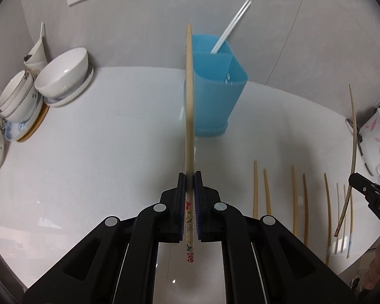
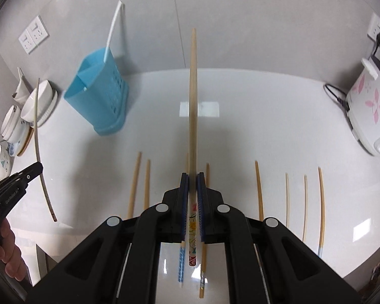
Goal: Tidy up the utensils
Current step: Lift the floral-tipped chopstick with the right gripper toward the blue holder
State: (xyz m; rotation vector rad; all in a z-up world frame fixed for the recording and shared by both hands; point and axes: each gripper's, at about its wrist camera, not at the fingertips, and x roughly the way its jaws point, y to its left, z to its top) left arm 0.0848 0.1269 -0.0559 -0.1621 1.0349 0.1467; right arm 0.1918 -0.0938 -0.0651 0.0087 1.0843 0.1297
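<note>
Black jaws of the left gripper (image 1: 190, 177) are filling the bottom of the left wrist view, clenched on a wooden chopstick (image 1: 189, 101) whose painted end is poking out behind the blue pads (image 1: 197, 212). Its bare tip is pointing up in front of the blue utensil holder (image 1: 215, 88), which is standing on the white counter (image 1: 101, 152) near the wall. Two white chopsticks (image 1: 230, 26) are leaning out of the holder's rear compartment. At the left, stacked bowls (image 1: 60, 76) are sitting tilted on plates. At the lower right, a row of loose chopsticks (image 1: 293, 197) is lying on the counter, and the right gripper (image 1: 352, 177) is showing at the edge, gripping another chopstick (image 1: 352, 152) that is held above the counter.

From the right wrist view, the right gripper (image 2: 193, 176) is pinching a wooden chopstick (image 2: 193, 101) between its pads, decorated end trailing toward the camera. Loose chopsticks (image 2: 259, 190) are lying in a row on the counter (image 2: 266, 114) to both sides of and beneath the jaws. The blue holder (image 2: 98, 96) is standing at the upper left, a white chopstick (image 2: 112, 27) rising from it. Further left, the left gripper (image 2: 38, 167) is holding its chopstick (image 2: 36, 131) upright, with the bowls (image 2: 38, 101) behind it. A white rice cooker (image 2: 367, 106) with pink flowers is sitting at the far right.
</note>
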